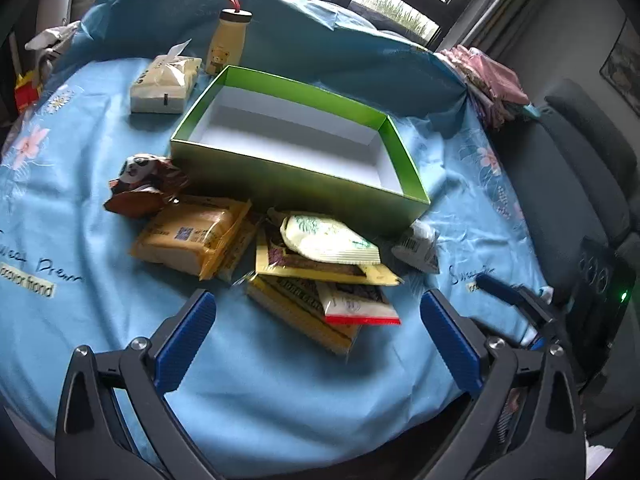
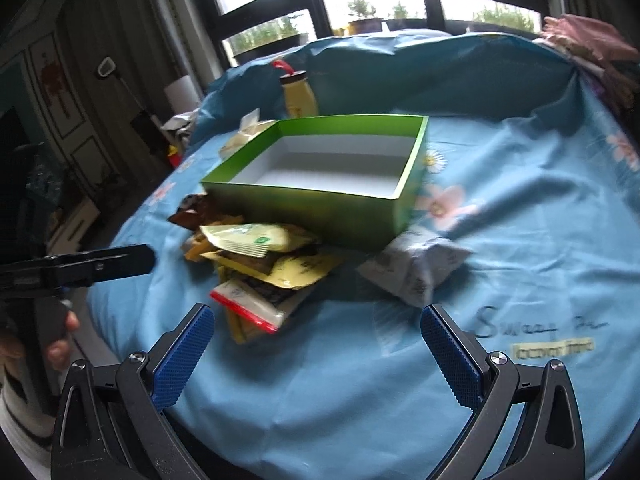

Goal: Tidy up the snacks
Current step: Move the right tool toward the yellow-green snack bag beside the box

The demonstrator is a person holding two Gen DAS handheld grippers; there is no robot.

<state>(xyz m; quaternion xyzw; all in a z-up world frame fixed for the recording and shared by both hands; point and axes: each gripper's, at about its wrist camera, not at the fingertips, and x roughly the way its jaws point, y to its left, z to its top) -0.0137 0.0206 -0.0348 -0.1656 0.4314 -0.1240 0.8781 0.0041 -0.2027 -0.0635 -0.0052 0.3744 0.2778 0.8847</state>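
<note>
With both our left gripper (image 1: 316, 320) and right gripper (image 2: 316, 334) spread wide and empty, we should pinch the top red-edged packet (image 1: 360, 306) first, then lift it into the empty green box (image 1: 404, 160).

Box (image 1: 224, 160): green outside, white inside. Cloth (image 1: 280, 392) beneath it: light blue, pink and white flower print. Packets before the box: orange-yellow (image 1: 188, 240), pale green-white (image 1: 332, 240), brown (image 1: 140, 192), grey-white (image 2: 416, 268). Bottle (image 1: 226, 42) behind the box: yellow.

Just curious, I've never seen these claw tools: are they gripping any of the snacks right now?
No. The left gripper and right gripper are both open and empty, short of the snack packets.
</note>
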